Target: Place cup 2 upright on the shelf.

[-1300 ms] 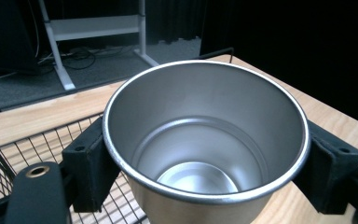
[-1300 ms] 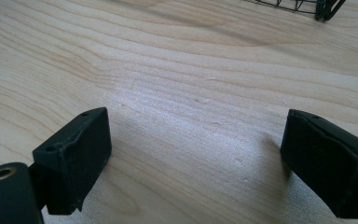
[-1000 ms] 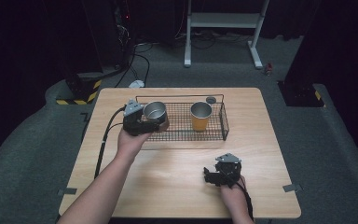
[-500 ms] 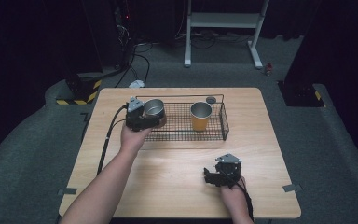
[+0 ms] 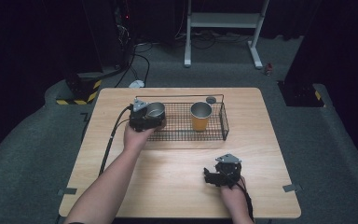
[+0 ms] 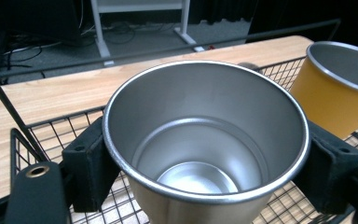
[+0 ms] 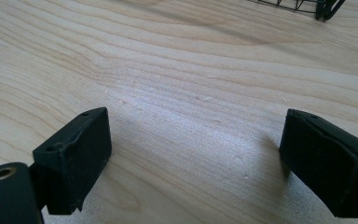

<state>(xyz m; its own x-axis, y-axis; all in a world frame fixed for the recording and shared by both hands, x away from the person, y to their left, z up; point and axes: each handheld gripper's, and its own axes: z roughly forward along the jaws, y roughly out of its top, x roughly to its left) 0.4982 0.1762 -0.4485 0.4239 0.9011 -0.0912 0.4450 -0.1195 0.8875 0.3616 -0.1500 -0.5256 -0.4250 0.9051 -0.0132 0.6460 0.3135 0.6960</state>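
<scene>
left tool (image 6: pixel 200 163) grips a steel cup (image 6: pixel 205 140) in the basket (image 5: pixel 214 133); right tool (image 7: pixel 196 158) gapes wide over the desk (image 7: pixel 191 70).

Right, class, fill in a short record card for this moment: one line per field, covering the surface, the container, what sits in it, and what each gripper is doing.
Surface: wooden table
Container: black wire basket toward the far side of the table
Silver cup: upright, empty, at the basket's left end, clamped between the jaws of the left gripper
Orange cup: upright in the basket, right of the silver cup, standing free
Right gripper: near the table's front edge, jaws open, nothing between them, bare wood beneath
Small dark round object: on the table behind the basket, too small to identify
</scene>
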